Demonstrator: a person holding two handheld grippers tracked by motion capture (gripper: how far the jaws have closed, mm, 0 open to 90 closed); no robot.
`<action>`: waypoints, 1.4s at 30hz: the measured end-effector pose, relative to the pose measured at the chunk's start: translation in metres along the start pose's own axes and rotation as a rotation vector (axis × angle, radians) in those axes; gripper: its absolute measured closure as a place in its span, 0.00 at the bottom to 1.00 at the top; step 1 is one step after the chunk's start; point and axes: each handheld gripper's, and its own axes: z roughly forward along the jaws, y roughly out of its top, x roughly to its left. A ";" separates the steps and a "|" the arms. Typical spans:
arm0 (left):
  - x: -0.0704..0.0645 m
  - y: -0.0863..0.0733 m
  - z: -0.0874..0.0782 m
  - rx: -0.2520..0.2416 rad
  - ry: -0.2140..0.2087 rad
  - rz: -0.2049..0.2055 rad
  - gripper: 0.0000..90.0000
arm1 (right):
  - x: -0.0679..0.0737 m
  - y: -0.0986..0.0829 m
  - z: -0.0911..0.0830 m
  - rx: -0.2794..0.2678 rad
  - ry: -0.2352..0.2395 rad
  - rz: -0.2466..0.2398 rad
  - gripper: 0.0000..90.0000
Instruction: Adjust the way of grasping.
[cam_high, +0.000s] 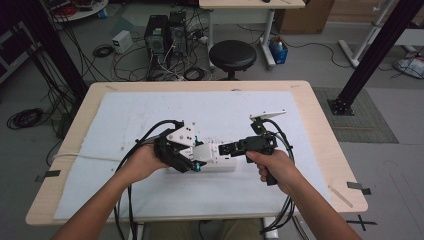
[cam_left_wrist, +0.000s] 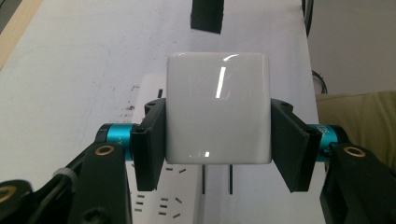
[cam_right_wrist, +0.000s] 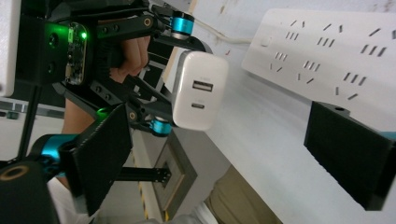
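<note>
One white sheet (cam_high: 150, 120) covers the wooden table (cam_high: 330, 150); black stool (cam_high: 232, 55) beyond.

Glossy white plastic charger (cam_left_wrist: 218, 108); matt white power strip (cam_right_wrist: 327, 51); pale wooden table (cam_high: 332, 145) edge

High view looks forward and down over the table (cam_high: 320, 125). Left gripper view sits close behind its jaws, facing the power strip (cam_left_wrist: 154, 186). Right gripper view, tilted, shares that strip (cam_right_wrist: 327, 51) and charger (cam_right_wrist: 198, 95).
</note>
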 end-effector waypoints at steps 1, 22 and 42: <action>0.000 0.000 0.001 -0.001 0.000 -0.001 0.47 | -0.001 0.000 0.001 -0.007 0.010 0.005 0.16; -0.007 0.009 0.014 -0.001 0.002 0.043 0.47 | -0.012 0.001 0.023 0.027 0.109 0.101 0.43; -0.012 0.017 0.014 -0.004 0.066 0.009 0.29 | -0.017 -0.006 0.023 0.022 0.058 0.092 0.69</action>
